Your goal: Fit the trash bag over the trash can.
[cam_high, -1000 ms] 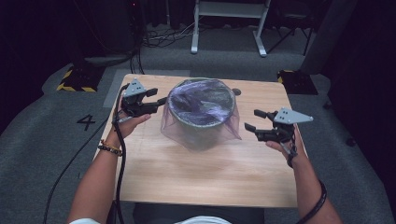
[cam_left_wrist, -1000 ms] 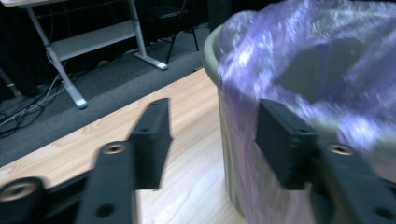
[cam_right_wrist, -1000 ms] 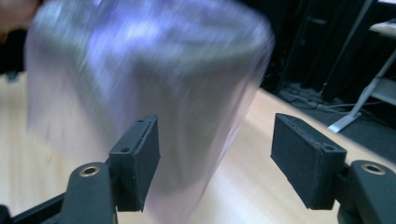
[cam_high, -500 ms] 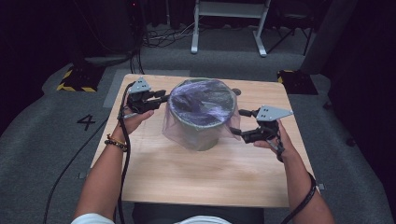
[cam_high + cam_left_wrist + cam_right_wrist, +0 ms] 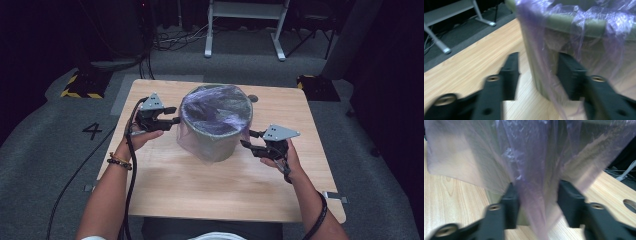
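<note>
At the far left of the high view a black and yellow striped block [image 5: 80, 86] lies on the grey floor [image 5: 45, 150], with the painted number 4 [image 5: 93, 131] nearer the person. Beyond the table [image 5: 210, 190] stand the legs of a white frame [image 5: 245, 30], and a dark box [image 5: 316, 87] sits on the floor off the table's far right corner. A small round hole [image 5: 253, 98] shows in the tabletop just behind the bin.

The left hand-held gripper [image 5: 172, 116] is held level at the bin's left side, pointing at its wall. In the left gripper view its jaws stand apart; a fold of the purple plastic bag [image 5: 212, 117] hangs between them, but the pads do not visibly press on it. These jaws have just been closing.

The grey-green bin [image 5: 215, 142] stands upright at the middle of the table, the bag lining it, stretched over the rim and draped loosely down the outside.

The right hand-held gripper [image 5: 248, 139] is at the bin's lower right, close to the hanging skirt of the bag. In the right gripper view its jaws are apart with a hanging fold of film between them; the picture is blurred, and no firm pinch can be made out. Its jaws have just been closing too.

Compared with a second ago, the right hand has come inward and down from the table's right edge to the bin, while the left has stayed where it was. The bin has not shifted.
</note>
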`<move>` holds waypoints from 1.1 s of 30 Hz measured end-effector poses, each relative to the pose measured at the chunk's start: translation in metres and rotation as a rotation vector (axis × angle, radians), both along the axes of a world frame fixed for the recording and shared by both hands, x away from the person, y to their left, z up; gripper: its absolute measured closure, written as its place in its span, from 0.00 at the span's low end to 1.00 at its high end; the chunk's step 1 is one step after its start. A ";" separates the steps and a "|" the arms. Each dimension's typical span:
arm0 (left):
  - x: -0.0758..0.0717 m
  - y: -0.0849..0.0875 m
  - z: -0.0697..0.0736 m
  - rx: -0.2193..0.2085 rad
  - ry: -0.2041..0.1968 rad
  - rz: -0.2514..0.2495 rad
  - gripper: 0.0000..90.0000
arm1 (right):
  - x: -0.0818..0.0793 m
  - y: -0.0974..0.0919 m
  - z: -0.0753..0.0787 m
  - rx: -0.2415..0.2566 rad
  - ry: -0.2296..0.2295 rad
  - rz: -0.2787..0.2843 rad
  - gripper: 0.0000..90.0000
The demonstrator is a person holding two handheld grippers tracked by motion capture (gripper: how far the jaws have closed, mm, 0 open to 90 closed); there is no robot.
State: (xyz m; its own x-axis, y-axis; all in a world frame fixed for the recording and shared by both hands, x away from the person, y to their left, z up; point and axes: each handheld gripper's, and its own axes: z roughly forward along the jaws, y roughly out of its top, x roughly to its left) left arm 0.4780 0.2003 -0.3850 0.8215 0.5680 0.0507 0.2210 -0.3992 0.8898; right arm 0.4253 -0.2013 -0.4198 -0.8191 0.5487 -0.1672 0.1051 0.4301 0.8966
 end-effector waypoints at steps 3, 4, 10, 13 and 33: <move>0.002 -0.009 0.000 0.036 -0.033 0.006 0.96 | 0.002 0.000 -0.003 0.009 -0.006 0.004 0.94; 0.002 -0.013 0.000 0.069 -0.054 0.014 1.00 | 0.002 -0.001 -0.004 0.012 -0.007 0.003 0.98; 0.005 -0.025 -0.002 0.049 -0.048 0.004 1.00 | 0.006 -0.008 -0.012 0.032 0.007 -0.001 1.00; 0.003 -0.033 -0.007 0.068 -0.042 -0.013 1.00 | 0.006 -0.016 -0.019 0.037 0.031 -0.010 1.00; 0.014 -0.009 -0.010 -0.089 -0.009 0.198 0.55 | 0.014 -0.049 -0.027 0.068 0.048 -0.152 0.60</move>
